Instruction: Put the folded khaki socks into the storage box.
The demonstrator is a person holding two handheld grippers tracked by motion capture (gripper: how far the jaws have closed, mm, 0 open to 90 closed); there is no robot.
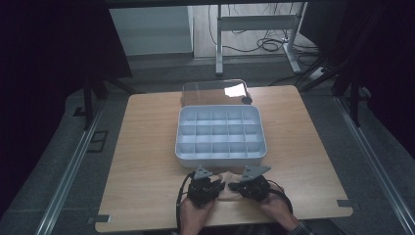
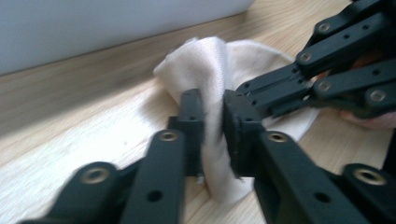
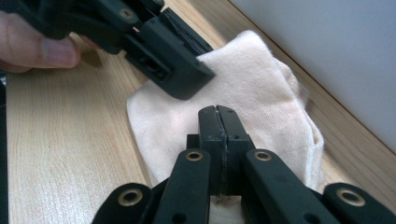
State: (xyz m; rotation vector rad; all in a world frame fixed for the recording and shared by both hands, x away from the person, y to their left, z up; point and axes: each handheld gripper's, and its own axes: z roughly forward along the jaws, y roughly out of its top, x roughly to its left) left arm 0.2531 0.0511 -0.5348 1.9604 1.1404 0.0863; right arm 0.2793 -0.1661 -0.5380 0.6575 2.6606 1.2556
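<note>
Cream cotton cloth (image 2: pixel 219 116) lies bunched on the wooden table (image 1: pixel 147 161), just in front of the near wall of the grey divided tray (image 1: pixel 220 133), as a person works it with two hand-held grippers. Nearest the camera in the high view, both hands sit close together at the table's front edge, the cloth between them and the tray beyond.

On the near side of the tray, the left gripper (image 2: pixel 214 126) pinches an upright fold of the cloth, its black jaws pressing on the fabric from either side. Beside it, the right gripper (image 3: pixel 218 122) has its jaws clenched flat together; in its own view the cloth spreads beneath and beyond the tips, and a thin layer may be caught between them, though that cannot be made out for certain.

Judging by the rumpled, half-doubled shape, the folding appears to be under way rather than finished: one ridge is raised and held, while the rest lies loose and uneven on the wood. Squaring the fold and placing the cloth seem yet to be done.

Farther off, every compartment of the tray looks bare. Behind the tray, at the table's far edge, rests a clear lid (image 1: pixel 214 92) with a small dark object (image 1: pixel 246 100) beside it.
</note>
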